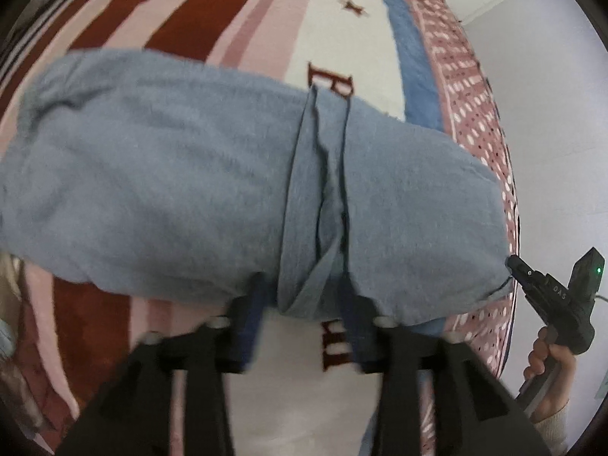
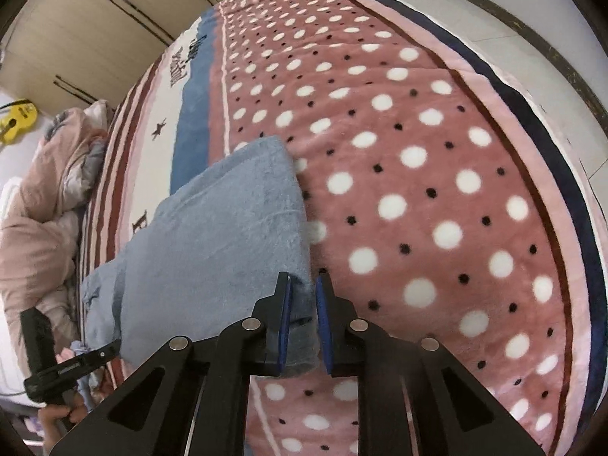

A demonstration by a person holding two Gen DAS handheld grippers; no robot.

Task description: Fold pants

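Pants (image 2: 212, 235) – both grippers (image 1: 304, 304) at hem

A bed filled most of both views, covered by a plush blanket (image 2: 437, 174). One broad part of the blanket was pink with white and dark dots, edged by a navy band along the bed's outer side. Beside the dots ran a blue stripe (image 2: 193, 129), then a cream strip with dark red letters and small stars, then red and pink stripes. A rumpled pink quilt (image 2: 45, 205) lay heaped at the bed's far left side. Pale wardrobe doors (image 2: 95, 26) stood beyond the bed. A light tiled floor (image 2: 505, 26) met a dark skirting board. A yellow object (image 2: 17, 119) sat on a white surface.
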